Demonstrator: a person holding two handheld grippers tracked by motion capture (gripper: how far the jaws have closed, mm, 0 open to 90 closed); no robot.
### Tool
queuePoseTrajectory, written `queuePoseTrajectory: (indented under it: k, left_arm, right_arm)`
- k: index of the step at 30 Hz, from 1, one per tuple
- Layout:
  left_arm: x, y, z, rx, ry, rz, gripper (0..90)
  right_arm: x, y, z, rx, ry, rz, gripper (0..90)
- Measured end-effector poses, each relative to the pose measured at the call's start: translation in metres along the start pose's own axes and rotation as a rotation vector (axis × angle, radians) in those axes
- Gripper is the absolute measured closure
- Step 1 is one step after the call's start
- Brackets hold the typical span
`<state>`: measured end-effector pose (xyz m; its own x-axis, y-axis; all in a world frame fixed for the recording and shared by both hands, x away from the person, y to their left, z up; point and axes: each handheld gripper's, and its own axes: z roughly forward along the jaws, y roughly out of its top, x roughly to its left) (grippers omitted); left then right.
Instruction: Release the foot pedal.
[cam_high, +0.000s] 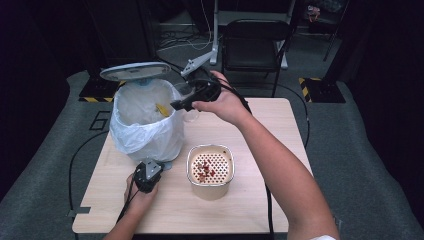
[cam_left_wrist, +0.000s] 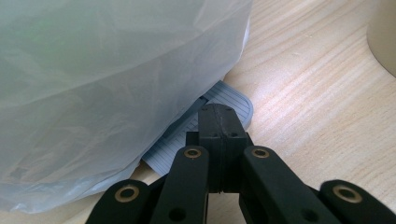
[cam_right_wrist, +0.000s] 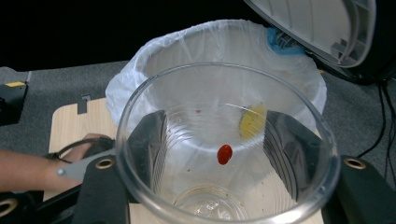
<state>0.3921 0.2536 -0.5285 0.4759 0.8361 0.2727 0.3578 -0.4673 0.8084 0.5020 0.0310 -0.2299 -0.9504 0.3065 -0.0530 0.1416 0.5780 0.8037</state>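
A pedal bin lined with a white plastic bag stands at the table's back left, its grey lid raised. My right gripper is shut on a clear glass cup, held tilted beside the bin's rim. In the right gripper view the cup sits between the jaws of my right gripper, and one red bit clings to its inner wall. A yellow scrap lies inside the bag. My left gripper is shut, its tip resting on the bin's grey ribbed pedal.
A beige container with a perforated insert holding red scraps stands at the table's middle front. Behind the table are a folding chair and a stand. Cables trail from both grippers. The left hand lies low by the bin.
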Motion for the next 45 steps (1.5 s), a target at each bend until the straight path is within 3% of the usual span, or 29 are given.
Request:
queuePoseTrajectory:
  k: [6, 7, 9, 10, 11, 18, 19, 20, 23, 24, 25, 28, 29, 31, 37, 39, 40, 42, 44, 45]
  left_arm:
    - [0.0, 0.0, 0.0, -0.003, 0.0, -0.002, 90.0]
    - [0.002, 0.001, -0.002, 0.027, -0.026, 0.002, 90.0]
    - [0.002, 0.001, -0.002, 0.027, -0.026, 0.002, 90.0]
    - [0.002, 0.001, -0.002, 0.027, -0.025, 0.002, 90.0]
    - [0.0, 0.0, 0.0, -0.004, 0.001, -0.003, 90.0]
    - [0.0, 0.0, 0.0, 0.0, 0.001, 0.0, 90.0]
    - [0.0, 0.0, 0.0, 0.0, -0.001, -0.001, 90.0]
    - [0.002, 0.001, -0.002, 0.028, -0.028, 0.002, 90.0]
    - [0.0, 0.0, 0.0, -0.001, -0.001, -0.001, 90.0]
    - [0.0, 0.0, 0.0, -0.001, -0.001, -0.001, 90.0]
    - [0.002, 0.001, -0.002, 0.027, -0.027, 0.001, 90.0]
    - [0.002, 0.001, -0.002, 0.027, -0.026, 0.003, 90.0]
    - [0.0, 0.0, 0.0, -0.004, 0.001, -0.002, 90.0]
    - [0.002, 0.001, -0.002, 0.027, -0.026, 0.002, 90.0]
    - [0.002, 0.001, -0.002, 0.027, -0.026, 0.003, 90.0]
    - [0.0, 0.0, 0.0, 0.0, 0.001, 0.0, 90.0]
    - [0.002, 0.001, -0.002, 0.028, -0.025, 0.006, 90.0]
    - [0.001, 0.001, -0.002, 0.028, -0.025, 0.005, 90.0]
    - [0.0, 0.0, 0.0, -0.001, -0.001, -0.001, 90.0]
    - [0.001, 0.0, -0.001, 0.009, -0.012, -0.001, 90.0]
  right_arm:
    - [0.002, 0.011, 0.017, 0.001, 0.002, 0.02, 39.1]
    - [0.002, 0.012, 0.019, 0.0, 0.004, 0.022, 39.1]
    - [0.001, 0.015, 0.025, 0.001, 0.003, 0.028, 39.1]
    - [0.001, 0.017, 0.029, 0.002, 0.002, 0.032, 39.1]
    - [0.002, 0.019, 0.031, 0.002, 0.003, 0.037, 39.1]
    - [0.004, 0.032, 0.045, -0.01, -0.003, 0.052, 38.8]
    - [0.005, 0.034, 0.047, -0.012, -0.007, 0.057, 38.7]
    - [0.005, 0.035, 0.049, -0.014, -0.017, 0.064, 38.7]
    - [0.006, 0.039, 0.055, -0.011, -0.033, 0.071, 38.5]
    - [0.006, 0.04, 0.056, -0.012, -0.036, 0.075, 38.3]
    - [0.006, 0.041, 0.058, -0.016, -0.043, 0.081, 38.0]
    - [0.006, 0.043, 0.064, -0.018, -0.063, 0.096, 36.6]
    - [0.006, 0.043, 0.066, -0.017, -0.066, 0.097, 36.1]
    - [0.005, 0.043, 0.07, -0.008, -0.08, 0.108, 35.9]
    - [0.004, 0.041, 0.08, -0.006, -0.115, 0.131, 35.4]
    - [0.005, 0.041, 0.083, -0.001, -0.131, 0.147, 34.7]
    - [0.006, 0.04, 0.085, -0.003, -0.142, 0.156, 33.6]
    - [0.008, 0.04, 0.09, -0.018, -0.174, 0.18, 28.5]
    - [0.013, 0.039, 0.095, -0.045, -0.225, 0.193, 15.2]
    - [0.015, 0.039, 0.096, -0.046, -0.232, 0.205, 14.0]
